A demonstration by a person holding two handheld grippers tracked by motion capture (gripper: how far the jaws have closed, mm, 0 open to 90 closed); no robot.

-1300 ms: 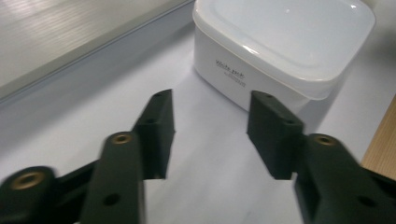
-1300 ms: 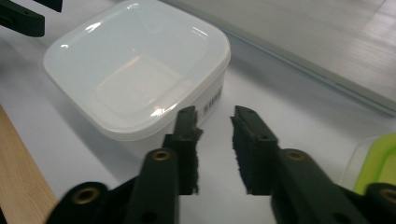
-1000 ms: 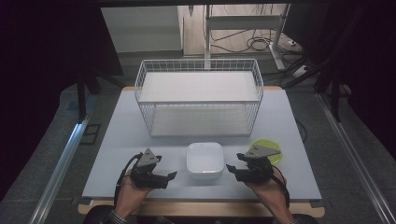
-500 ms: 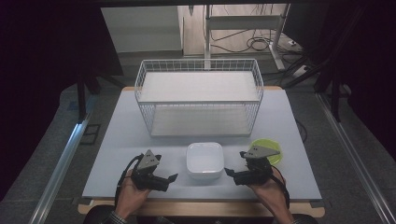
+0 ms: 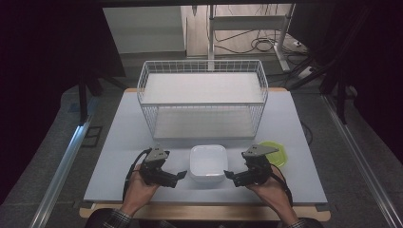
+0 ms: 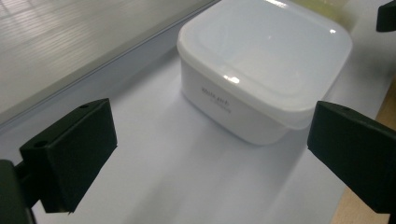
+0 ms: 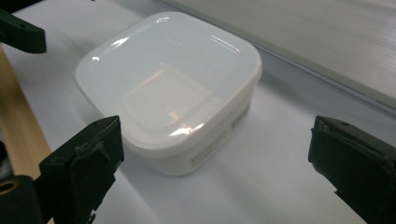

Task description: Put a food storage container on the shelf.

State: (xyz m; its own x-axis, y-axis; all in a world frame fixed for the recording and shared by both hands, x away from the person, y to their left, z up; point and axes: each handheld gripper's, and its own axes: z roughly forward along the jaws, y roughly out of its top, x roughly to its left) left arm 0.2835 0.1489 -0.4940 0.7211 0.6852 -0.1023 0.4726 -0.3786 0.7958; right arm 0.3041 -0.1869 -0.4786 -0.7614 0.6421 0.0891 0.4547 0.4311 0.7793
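Lower centre of high view: white container [image 5: 207,163] between left gripper [image 5: 181,176] and right gripper [image 5: 229,174], both spread apart; close evenly on opposite walls.

From above our side of the table [image 5: 119,142] we look forward and down, far enough back to take in all four edges, the wire basket [image 5: 202,95] at the far edge and the floor beyond. Our left tongs [image 5: 177,176] carry a camera close to the near edge, aimed low across the tabletop towards the right; it sits very near the white lidded container [image 6: 266,70]. Our right tongs [image 5: 232,176] carry another, equally low and near, aimed towards the left. All three views share that container, and each tong camera catches a jaw tip of the other tongs at its upper corner.
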